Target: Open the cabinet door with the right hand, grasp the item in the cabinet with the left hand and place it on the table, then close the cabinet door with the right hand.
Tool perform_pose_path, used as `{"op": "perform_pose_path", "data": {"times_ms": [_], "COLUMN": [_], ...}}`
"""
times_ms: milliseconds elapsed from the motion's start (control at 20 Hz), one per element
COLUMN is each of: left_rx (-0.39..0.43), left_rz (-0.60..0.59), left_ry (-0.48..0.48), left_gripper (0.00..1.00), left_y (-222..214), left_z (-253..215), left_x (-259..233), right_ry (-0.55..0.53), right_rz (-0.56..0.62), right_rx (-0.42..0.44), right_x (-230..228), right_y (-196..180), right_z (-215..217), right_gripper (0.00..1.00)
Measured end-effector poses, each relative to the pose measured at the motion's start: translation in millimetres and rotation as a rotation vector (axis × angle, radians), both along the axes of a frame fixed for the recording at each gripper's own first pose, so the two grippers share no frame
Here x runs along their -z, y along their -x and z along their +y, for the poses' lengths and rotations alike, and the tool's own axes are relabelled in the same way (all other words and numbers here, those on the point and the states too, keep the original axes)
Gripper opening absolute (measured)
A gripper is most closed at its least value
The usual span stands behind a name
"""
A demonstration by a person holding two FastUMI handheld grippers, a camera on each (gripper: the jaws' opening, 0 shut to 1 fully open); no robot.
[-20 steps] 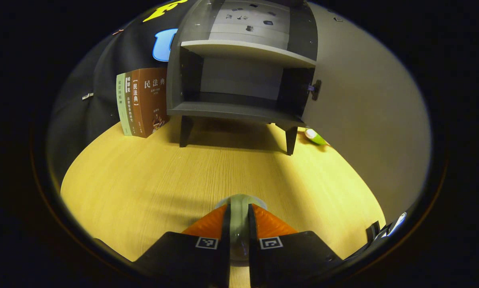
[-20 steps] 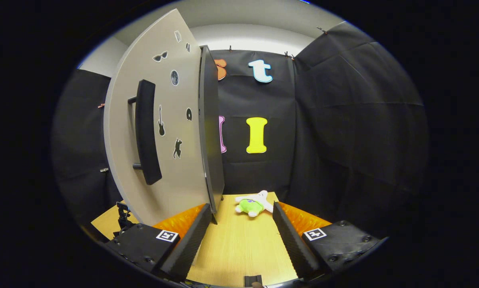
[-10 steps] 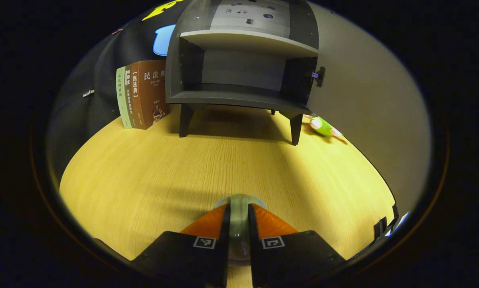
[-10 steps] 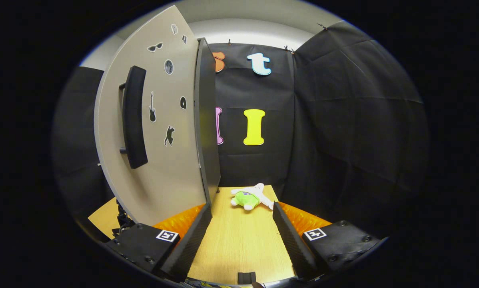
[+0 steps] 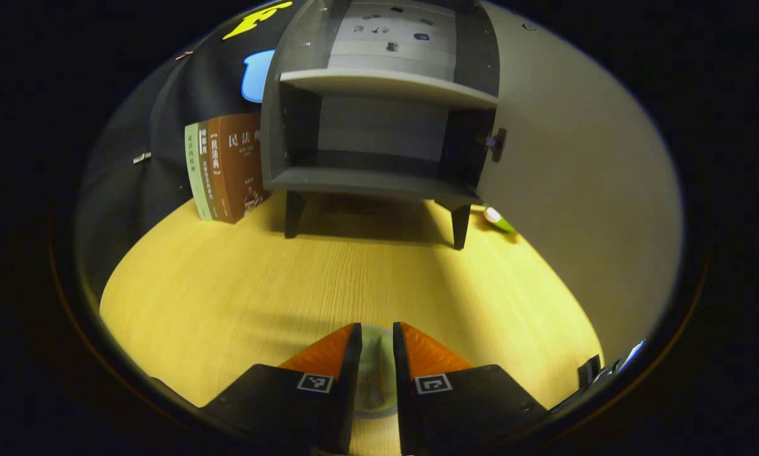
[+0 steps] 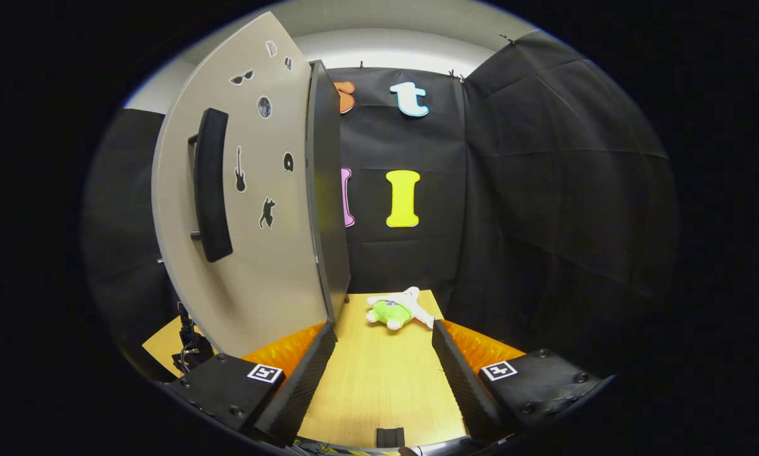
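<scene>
Wooden table [image 5: 240,297] — one cabinet [image 5: 379,126], three books [image 5: 224,166].

We see a smooth wooden table [image 5: 227,297], a soft fuzzy toy [image 6: 393,311], and a smooth matt cabinet door [image 6: 272,253].

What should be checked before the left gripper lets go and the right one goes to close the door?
1. Item out of the cabinet: ok. The clear item sits between the left gripper fingers.
2. Item resting on the table: cannot tell.
3. Both left fingers pressing on the item: cannot tell.
4. Cabinet door not yet closed: ok, it stands wide open.
5. Right gripper free: ok. It is open, holds nothing, and is near the door's lower edge.
6. Door handle unobstructed: ok.
</scene>
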State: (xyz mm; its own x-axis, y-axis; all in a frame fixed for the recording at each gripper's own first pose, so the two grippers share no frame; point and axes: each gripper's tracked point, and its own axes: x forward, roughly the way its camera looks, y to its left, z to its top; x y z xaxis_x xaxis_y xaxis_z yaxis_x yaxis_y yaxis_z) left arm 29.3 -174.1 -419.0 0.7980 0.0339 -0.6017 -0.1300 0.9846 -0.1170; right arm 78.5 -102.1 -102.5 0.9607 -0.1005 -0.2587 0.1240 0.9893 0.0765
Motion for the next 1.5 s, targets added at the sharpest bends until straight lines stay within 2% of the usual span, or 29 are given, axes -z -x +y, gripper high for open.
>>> {"op": "perform_pose_path", "data": {"times_ms": [150, 300, 350, 400, 450, 500, 600, 750, 800, 900, 950, 1000, 1050, 1100, 1150, 1250, 1350, 1500], "left_rx": [0.016, 0.052, 0.062, 0.068, 0.065, 0.054, 0.025, 0.011, 0.009, 0.0, -0.007, -0.011, -0.02, -0.026, -0.035, -0.054, -0.06, -0.071], "left_rz": [-0.102, -0.225, -0.27, -0.314, -0.348, -0.376, -0.428, -0.528, -0.551, -0.561, -0.567, -0.576, -0.588, -0.597, -0.602, -0.614, -0.614, -0.614], "left_ry": [0.001, -0.051, -0.065, -0.067, -0.067, -0.067, -0.062, -0.081, -0.099, -0.103, -0.099, -0.101, -0.116, -0.139, -0.168, -0.212, -0.208, -0.207], "left_gripper": [0.32, 0.32, 0.39, 0.39, 0.32, 0.32, 0.36, 0.46, 0.48, 0.63, 0.75, 0.77, 0.84, 0.84, 0.9, 0.93, 0.95, 0.93], "left_y": [-6.5, -11.9, -11.4, -11.8, -11.3, -10.3, -10.3, -5.7, -3.6, 4.7, 8.1, 10.1, 13.7, 19.1, 23.1, 30.3, 33.5, 37.5], "left_z": [-3.2, -1.1, -2.3, -5.6, -6.7, -4.2, 2.4, 5.7, 8.5, 9.4, 9.5, 10.5, 13.4, 15.5, 20.6, 28.6, 31.6, 39.3], "left_x": [-66.4, -146.2, -173.6, -196.8, -215.9, -232.0, -266.6, -318.2, -328.5, -344.8, -352.7, -361.3, -369.2, -374.2, -379.2, -385.1, -385.8, -390.8], "right_ry": [-0.026, -0.047, -0.05, -0.046, -0.04, -0.034, -0.039, -0.07, -0.071, -0.087, -0.1, -0.109, -0.111, -0.109, -0.105, -0.107, -0.113, -0.105], "right_rz": [-0.02, -0.05, -0.061, -0.075, -0.084, -0.086, -0.098, -0.115, -0.122, -0.13, -0.133, -0.135, -0.138, -0.138, -0.137, -0.136, -0.133, -0.136], "right_rx": [-0.058, -0.135, -0.162, -0.186, -0.21, -0.233, -0.267, -0.312, -0.331, -0.38, -0.405, -0.432, -0.455, -0.475, -0.497, -0.537, -0.553, -0.56], "right_x": [-5.9, -15.2, -17.8, -20.4, -20.8, -21.2, -24.7, -29.5, -31.3, -34.5, -35.5, -37.0, -38.0, -37.4, -37.5, -37.2, -37.5, -37.1], "right_y": [-1.6, -2.1, -3.5, -5.1, -6.0, -7.1, -6.4, -9.4, -8.7, -9.4, -8.2, -6.2, -5.6, -4.0, -4.1, -2.7, 1.9, -0.4], "right_z": [13.2, 29.1, 33.9, 37.9, 40.1, 42.6, 47.1, 57.3, 60.5, 68.7, 74.3, 79.9, 83.3, 86.1, 88.4, 94.7, 97.8, 99.5], "right_gripper": [0.97, 0.96, 0.96, 0.96, 0.96, 0.96, 0.96, 0.96, 0.96, 0.96, 0.98, 0.93, 0.98, 0.98, 0.98, 0.98, 0.98, 0.97]}}
